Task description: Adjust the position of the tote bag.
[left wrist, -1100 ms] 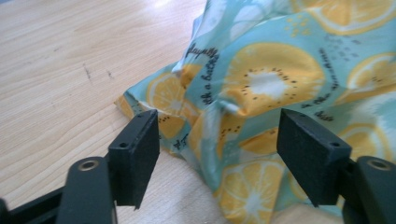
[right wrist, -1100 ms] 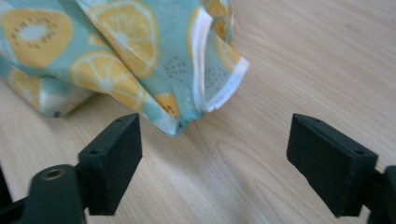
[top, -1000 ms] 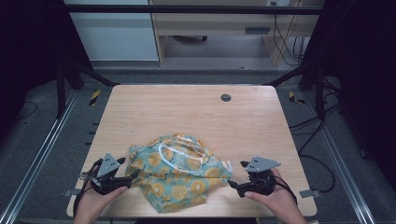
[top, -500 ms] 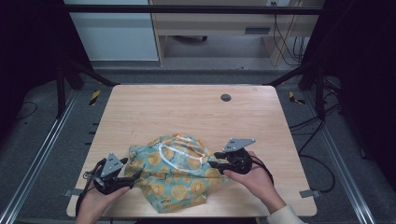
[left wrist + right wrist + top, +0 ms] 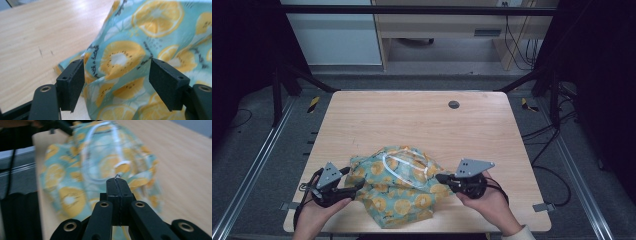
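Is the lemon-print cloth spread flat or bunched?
Bunched: the lemon-print cloth sits in a rumpled, creased heap on the table.

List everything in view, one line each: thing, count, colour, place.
bag: one, teal cloth with yellow citrus print, crumpled on the table's near middle
handles: white loops, on top of the bag
table: one, light wood, centre
plug: one, dark round, far right part of the tabletop
cabinet: one, pale, on the floor beyond the table
cables: several, black, on the floor at far right
left claw: one, black, jaws apart around a fold of the bag's left edge
right claw: one, black, jaws just closed together, at the bag's right edge
hands: two, at the near edge, one holding each claw
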`<state>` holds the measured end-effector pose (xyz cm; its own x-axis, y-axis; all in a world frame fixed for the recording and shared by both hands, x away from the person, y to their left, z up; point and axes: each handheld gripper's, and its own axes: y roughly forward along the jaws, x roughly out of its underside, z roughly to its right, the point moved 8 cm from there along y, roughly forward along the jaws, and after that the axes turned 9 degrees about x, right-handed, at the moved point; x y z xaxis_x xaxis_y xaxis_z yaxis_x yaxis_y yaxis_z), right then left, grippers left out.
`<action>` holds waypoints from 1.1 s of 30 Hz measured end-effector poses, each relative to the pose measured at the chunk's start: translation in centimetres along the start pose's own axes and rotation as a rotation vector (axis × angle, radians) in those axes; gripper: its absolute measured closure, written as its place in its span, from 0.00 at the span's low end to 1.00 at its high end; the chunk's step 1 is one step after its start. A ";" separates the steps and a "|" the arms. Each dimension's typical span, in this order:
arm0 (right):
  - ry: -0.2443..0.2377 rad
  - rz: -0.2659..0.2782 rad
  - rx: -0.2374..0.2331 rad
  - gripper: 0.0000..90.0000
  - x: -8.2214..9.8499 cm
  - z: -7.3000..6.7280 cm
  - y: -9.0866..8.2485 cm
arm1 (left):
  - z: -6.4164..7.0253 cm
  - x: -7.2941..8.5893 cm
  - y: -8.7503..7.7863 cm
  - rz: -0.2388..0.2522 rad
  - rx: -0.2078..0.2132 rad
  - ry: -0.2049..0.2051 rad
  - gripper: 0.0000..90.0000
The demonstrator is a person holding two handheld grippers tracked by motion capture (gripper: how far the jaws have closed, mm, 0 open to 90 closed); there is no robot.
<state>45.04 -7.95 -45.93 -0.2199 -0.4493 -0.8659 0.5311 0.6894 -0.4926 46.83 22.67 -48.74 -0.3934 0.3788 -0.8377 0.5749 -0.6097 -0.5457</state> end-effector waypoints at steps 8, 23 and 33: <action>-0.072 -0.084 -0.077 1.00 2.4 -3.3 1.7 | 1.0 -4.9 0.7 -0.004 0.011 0.046 0.32; -0.089 -0.140 -0.091 1.00 4.1 -3.8 2.6 | 0.5 -9.0 6.4 -0.183 0.036 0.035 0.26; -0.105 -0.163 -0.099 1.00 4.5 -3.9 2.7 | -0.8 -8.9 8.0 -0.270 0.057 0.015 0.30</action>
<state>42.30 -5.90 -51.52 -0.2070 -0.6129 -0.7625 0.4115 0.6526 -0.6362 55.53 15.00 -45.72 -0.5157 0.5431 -0.6627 0.4095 -0.5232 -0.7474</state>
